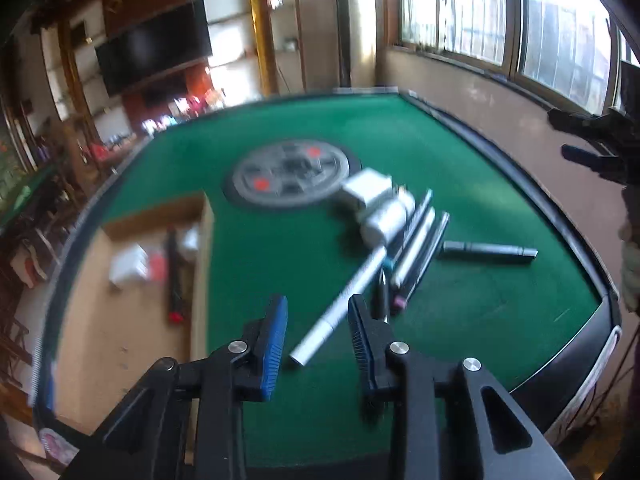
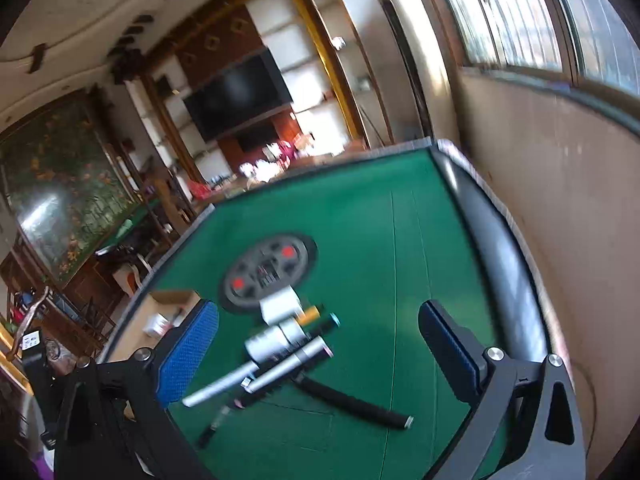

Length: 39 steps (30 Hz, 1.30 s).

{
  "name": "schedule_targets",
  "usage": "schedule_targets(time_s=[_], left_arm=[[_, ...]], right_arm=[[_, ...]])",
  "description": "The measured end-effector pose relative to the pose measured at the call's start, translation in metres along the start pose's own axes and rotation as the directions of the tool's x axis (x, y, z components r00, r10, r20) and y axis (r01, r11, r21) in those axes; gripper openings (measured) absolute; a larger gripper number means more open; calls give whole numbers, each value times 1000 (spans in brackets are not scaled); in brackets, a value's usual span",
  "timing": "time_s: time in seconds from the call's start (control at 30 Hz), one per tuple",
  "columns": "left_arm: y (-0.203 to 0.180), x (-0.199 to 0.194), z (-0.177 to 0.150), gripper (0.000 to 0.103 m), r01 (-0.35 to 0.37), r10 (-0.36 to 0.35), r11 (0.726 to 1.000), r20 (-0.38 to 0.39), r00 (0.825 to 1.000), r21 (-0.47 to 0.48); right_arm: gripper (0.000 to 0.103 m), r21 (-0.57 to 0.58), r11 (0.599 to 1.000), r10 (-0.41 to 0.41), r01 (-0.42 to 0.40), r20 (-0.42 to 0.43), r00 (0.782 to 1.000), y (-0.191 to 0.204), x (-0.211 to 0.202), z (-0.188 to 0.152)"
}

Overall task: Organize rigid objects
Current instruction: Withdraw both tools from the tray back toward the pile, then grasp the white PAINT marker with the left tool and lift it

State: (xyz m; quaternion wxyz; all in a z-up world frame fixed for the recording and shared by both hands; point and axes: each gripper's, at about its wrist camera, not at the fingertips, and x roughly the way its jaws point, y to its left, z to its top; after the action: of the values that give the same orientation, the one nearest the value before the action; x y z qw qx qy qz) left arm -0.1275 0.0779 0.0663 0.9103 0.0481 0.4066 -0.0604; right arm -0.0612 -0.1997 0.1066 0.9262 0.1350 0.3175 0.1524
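A pile of pens and small cylinders lies on the green table (image 1: 280, 132): a white marker (image 1: 340, 296), a silver tube (image 1: 386, 218), a white box (image 1: 366, 188) and a separate black pen (image 1: 488, 251). My left gripper (image 1: 318, 344) is open and empty, just above the near end of the white marker. At the left stands a cardboard box (image 1: 200, 264) holding a black pen with a red tip (image 1: 173, 276) and white items. My right gripper (image 2: 320, 356) is wide open and empty, above the same pile (image 2: 280, 344), with the black pen (image 2: 352, 400) below it.
A round grey control panel (image 1: 290, 178) with red buttons sits in the table's middle. The table has a raised dark rim (image 1: 520, 196). A wall with windows runs along the right side. The right gripper shows at the far right in the left wrist view (image 1: 592, 140).
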Motion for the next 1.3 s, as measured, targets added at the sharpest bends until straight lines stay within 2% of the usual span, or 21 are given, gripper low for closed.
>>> schedule_targets(time_s=[0.1, 0.27, 0.33, 0.43, 0.6, 0.7, 0.73, 0.77, 0.8, 0.83, 0.87, 1.0, 1.13, 1.3], left_arm=[[3, 27, -5, 33, 9, -9, 1000, -63, 998, -8], [-7, 59, 13, 33, -1, 8, 998, -127, 992, 62], [-11, 68, 15, 33, 34, -20, 996, -164, 986, 85], [-14, 77, 20, 33, 89, -68, 991, -194, 979, 102], [-22, 81, 15, 33, 156, -129, 980, -203, 971, 125], [-22, 84, 14, 33, 178, -158, 977, -166, 973, 114], [-20, 85, 15, 28, 185, -167, 977, -162, 973, 103], [-18, 84, 16, 17, 191, -175, 977, -155, 972, 92], [-13, 84, 17, 13, 214, -201, 975, -156, 967, 68], [-5, 81, 18, 13, 269, -263, 963, -155, 952, 20], [1, 80, 20, 13, 297, -295, 955, -138, 946, -6], [27, 47, 25, 13, 377, -380, 925, -55, 924, -58], [40, 13, 22, 13, 375, -375, 926, 11, 927, -36], [63, -28, 5, 14, 385, -370, 917, 140, 918, -99]], right_arm=[[100, 28, 999, -27, 28, -36, 999, -26, 46, -27], [100, 106, 994, -32, 36, -42, 999, -64, 80, -42], [100, 141, 990, -7, 14, -50, 999, -68, 80, -41], [100, 126, 992, -17, 22, -45, 999, -65, 79, -41], [100, 112, 993, -29, 41, -107, 994, -62, 92, -48], [100, 102, 993, -55, 68, -128, 990, -65, 96, -52], [100, 96, 992, -67, 79, -126, 990, -66, 95, -53], [100, 94, 992, -72, 84, -121, 990, -66, 95, -53], [100, 93, 992, -73, 83, -110, 991, -67, 92, -53], [100, 90, 992, -78, 87, -101, 992, -67, 91, -53], [100, 90, 991, -87, 96, -98, 991, -68, 91, -53], [100, 121, 982, -130, 142, -104, 986, -77, 93, -55], [100, 140, 969, -189, 202, -101, 977, -82, 92, -56], [100, 149, 959, -224, 242, -125, 966, -84, 97, -56]])
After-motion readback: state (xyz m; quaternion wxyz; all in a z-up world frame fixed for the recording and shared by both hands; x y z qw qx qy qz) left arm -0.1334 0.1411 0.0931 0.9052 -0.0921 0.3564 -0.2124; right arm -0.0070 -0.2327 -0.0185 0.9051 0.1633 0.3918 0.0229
